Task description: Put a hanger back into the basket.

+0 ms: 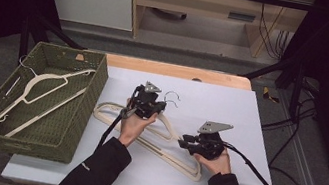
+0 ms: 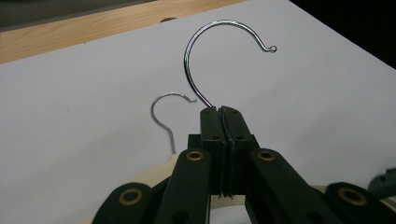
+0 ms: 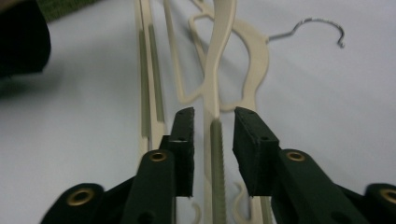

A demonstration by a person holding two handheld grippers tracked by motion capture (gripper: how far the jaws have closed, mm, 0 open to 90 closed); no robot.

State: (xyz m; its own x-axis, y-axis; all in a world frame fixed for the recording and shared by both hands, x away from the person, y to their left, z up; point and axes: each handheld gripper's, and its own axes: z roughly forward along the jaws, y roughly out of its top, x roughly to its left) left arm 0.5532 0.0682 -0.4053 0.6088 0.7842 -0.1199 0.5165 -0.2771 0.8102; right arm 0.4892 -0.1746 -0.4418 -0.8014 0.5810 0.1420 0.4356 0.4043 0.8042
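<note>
Where hook (image 2: 219,60) clamped — white mat (image 1: 230,108) bare.

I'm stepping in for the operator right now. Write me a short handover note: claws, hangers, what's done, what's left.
Left claw: shut on the metal hook of the upper hanger on the white mat.
Right claw: open, jaws either side of that hanger's arm, not pressing it.
A second hanger lies beneath on the mat, its hook free.
Done: one hanger lies in the green basket at the left.
Left: likely move the two hangers on the mat into the basket, the gripped one first.
</note>
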